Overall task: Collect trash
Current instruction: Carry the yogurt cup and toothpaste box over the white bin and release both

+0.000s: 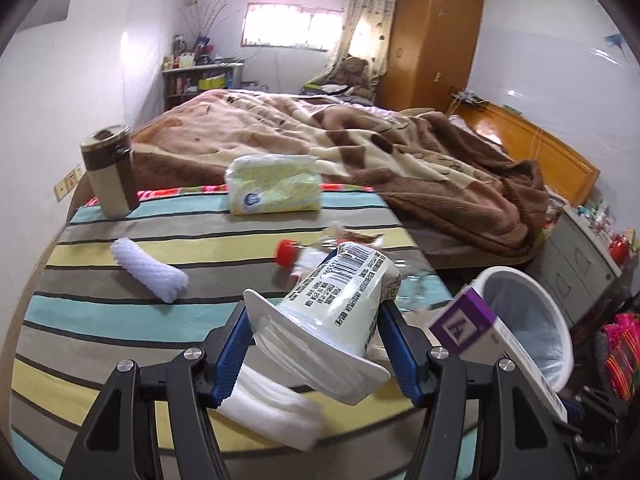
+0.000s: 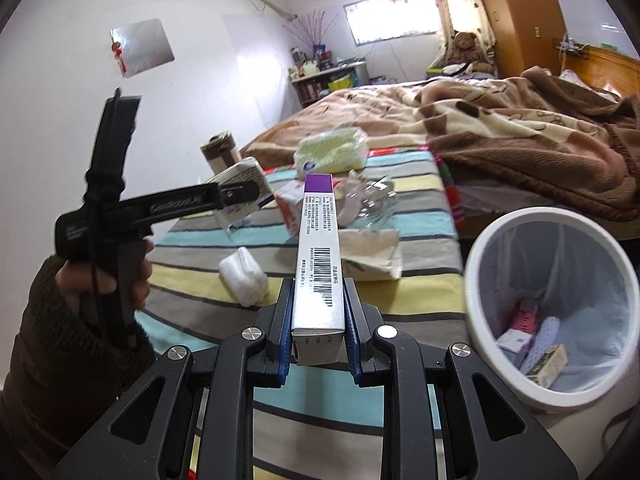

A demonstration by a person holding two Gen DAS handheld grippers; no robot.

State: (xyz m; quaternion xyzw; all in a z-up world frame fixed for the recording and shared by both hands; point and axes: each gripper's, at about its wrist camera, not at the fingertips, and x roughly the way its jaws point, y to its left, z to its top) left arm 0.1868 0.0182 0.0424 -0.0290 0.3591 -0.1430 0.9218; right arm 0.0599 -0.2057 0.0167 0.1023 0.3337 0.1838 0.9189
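Currently both grippers are loaded and in transit toward the bin. The left gripper (image 1: pixel 316 320) has its jaws set about midway, clamped across the body of a white yogurt cup (image 1: pixel 340 300), which lies tilted with its rim toward the camera. The right gripper (image 2: pixel 320 320) has its jaws narrow, pinching the near end of a long white carton (image 2: pixel 318 248) with a purple far end; the carton sticks straight out over the striped table (image 1: pixel 100 312).

Step in hand, as I judge it: carry phase, pick-up done for both items, nothing released. The white trash bin (image 2: pixel 496 240) stands just beside the table's right edge, lined with a bag and already holding a few small boxes.

Next move calls for swinging each load over the bin's mouth and letting the jaws part; the carton needs tipping down so it goes in.

Left on the table: a white foam sleeve (image 1: pixel 148 276), a crushed clear bottle with a red cap (image 1: pixel 286 252), a tissue pack (image 1: pixel 274 184), a flask (image 1: pixel 108 172).

Hard to make out: the cup hides the crumpled wrappers behind it; the bin's base is cut off in both views; the bottle's outline is nearly lost in glare.
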